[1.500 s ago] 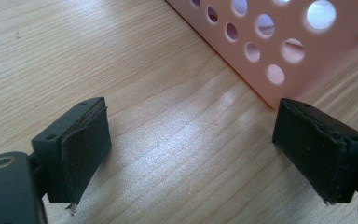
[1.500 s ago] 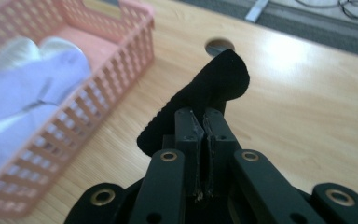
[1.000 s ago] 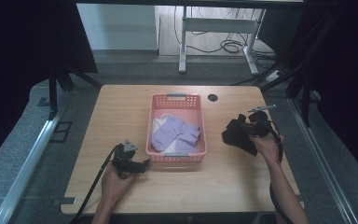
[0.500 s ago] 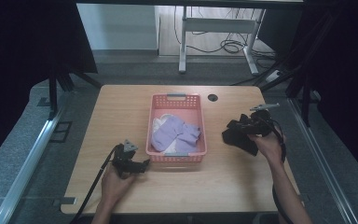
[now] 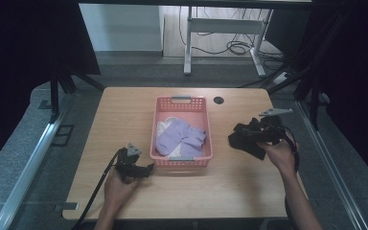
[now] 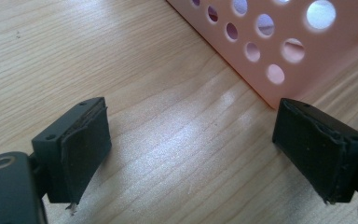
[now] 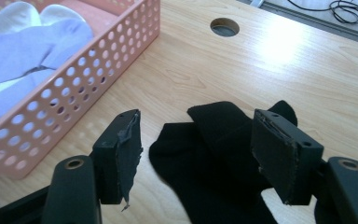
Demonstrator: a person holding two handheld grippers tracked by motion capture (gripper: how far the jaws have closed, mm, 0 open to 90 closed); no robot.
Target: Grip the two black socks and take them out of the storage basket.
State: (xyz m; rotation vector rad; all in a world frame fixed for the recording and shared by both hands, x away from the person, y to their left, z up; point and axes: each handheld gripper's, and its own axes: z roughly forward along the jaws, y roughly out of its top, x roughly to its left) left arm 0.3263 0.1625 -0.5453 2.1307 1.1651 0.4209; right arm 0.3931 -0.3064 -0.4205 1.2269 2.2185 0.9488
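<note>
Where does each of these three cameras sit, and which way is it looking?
High view: above the table, facing forward and down; both forearms enter below.
Left gripper view: rides the left gripper, jaws wide apart, facing the pink basket.
Right gripper view: rides the right gripper, over the black sock.
All share the basket.

A: Beyond the wooden surface [image 5: 124,110]?
B: White desk frame [image 5: 220,28], cables [image 5: 230,47] on pale floor beneath it.
A: Beside the surface?
B: Grey floor [image 5: 24,143], black curtains [image 5: 24,43] both sides.
</note>
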